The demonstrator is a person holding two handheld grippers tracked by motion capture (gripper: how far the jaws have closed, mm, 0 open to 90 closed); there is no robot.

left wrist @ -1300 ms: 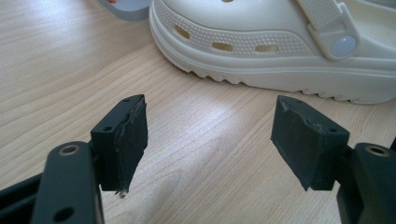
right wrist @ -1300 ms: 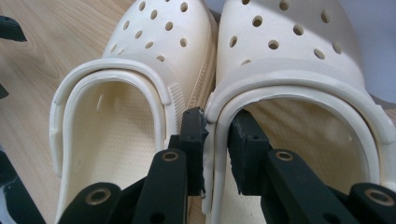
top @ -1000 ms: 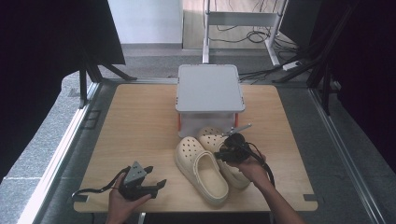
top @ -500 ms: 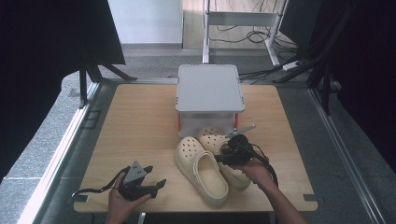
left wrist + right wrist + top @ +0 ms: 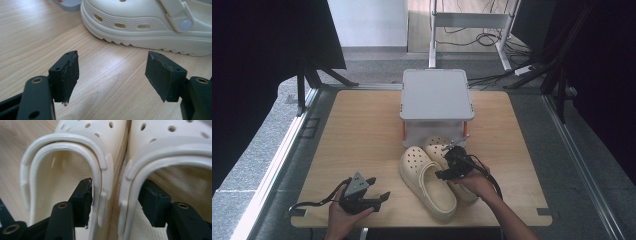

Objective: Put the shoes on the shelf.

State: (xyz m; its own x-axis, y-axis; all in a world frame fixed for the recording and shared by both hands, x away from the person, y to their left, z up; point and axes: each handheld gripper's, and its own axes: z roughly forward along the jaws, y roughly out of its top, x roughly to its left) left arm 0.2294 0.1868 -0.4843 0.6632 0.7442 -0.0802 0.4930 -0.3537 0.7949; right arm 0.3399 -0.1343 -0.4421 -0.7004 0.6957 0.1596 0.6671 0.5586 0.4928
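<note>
The right gripper (image 5: 115,197) has just been opening, its jaws straddling the touching inner walls of two cream clogs (image 5: 427,182). The left gripper (image 5: 112,75) rests spread and empty on the wooden table (image 5: 357,130).

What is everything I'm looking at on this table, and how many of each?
Clogs: two, cream, side by side near the front of the table, toes toward the box.
Box: one, grey with a flat lid and orange at its corners, at the middle back of the table.
Table: one, light wood.
Frame: one, grey metal, on the floor beyond the table, cables around it.
Left gripper: one, black, at the front left, fingers open over bare wood.
Right gripper: one, black, at the clogs' heels; its fingers have just been opening, one inside each clog, the two inner walls between them.
Hands: two, one holding each gripper.
</note>
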